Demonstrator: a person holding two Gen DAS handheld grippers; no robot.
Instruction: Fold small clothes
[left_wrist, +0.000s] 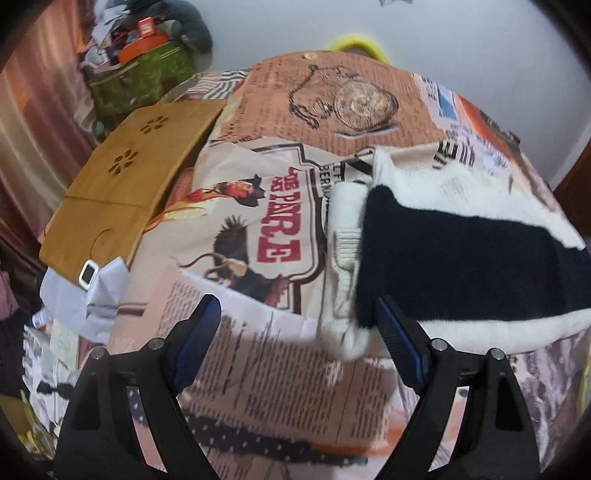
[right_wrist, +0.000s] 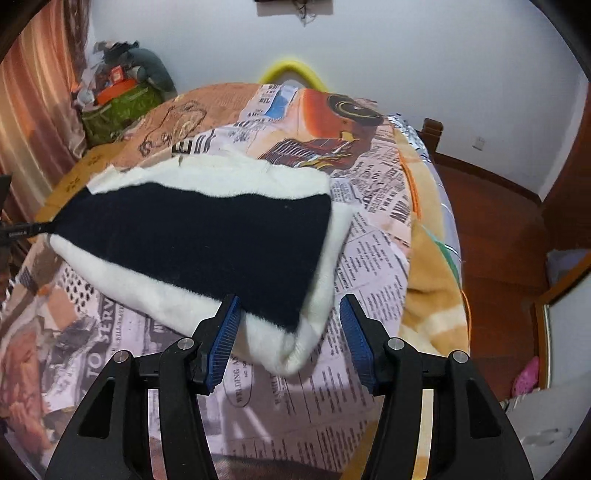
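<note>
Both grippers closing in on the near edge of a fuzzy white-and-navy garment (right_wrist: 207, 236), lying flat on the newspaper-print bedspread (right_wrist: 373, 258).

Left gripper (left_wrist: 295, 325) stands wide, empty, beside one corner; right gripper (right_wrist: 290, 328) half-open astride the other. Best pinch both layers squarely before lifting, I'd judge.

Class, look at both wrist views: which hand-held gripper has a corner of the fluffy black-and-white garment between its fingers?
The right hand-held gripper: the black-and-white garment has its white corner between its open blue pads. The left hand-held gripper stands wider, mostly over the printed bedcover.
</note>
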